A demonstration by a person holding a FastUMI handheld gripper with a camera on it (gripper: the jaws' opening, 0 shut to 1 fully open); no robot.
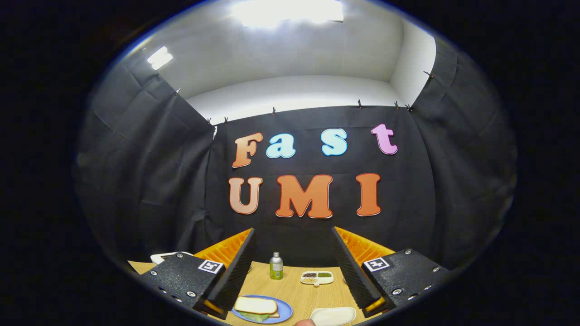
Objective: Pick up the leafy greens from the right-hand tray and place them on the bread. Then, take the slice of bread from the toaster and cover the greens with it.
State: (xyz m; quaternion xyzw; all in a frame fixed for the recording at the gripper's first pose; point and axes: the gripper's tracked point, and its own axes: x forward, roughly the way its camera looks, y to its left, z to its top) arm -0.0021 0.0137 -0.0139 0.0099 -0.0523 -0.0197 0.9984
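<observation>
Holding level above the bench (297,290), the gripper (294,271) has its fingers spread wide apart with nothing between them. At the lower centre of the frame, close to the left finger, a blue plate (283,312) carries a slice of bread (254,304) with leafy greens (253,317) showing from under its near edge. Judged from this layout, both steps of the task appear complete: the greens lie on the plate and the bread covers them. The white tray (333,315), lower centre-right of the frame, lies bare. At the lower left, behind the left finger, a white object (159,257) may be the toaster; too little of it shows to confirm.

No further grasp appears necessary. The next move calls only for backing the gripper off without disturbing the sandwich.

Clearances: a small bottle (276,266) and a divided dish (316,277) of seeds stand further back on the bench, between the fingers in the picture and well apart from the plate. Open bench surface separates them. The plate and tray sit near the bench's front edge, so any retreat should go upward rather than low across them.
</observation>
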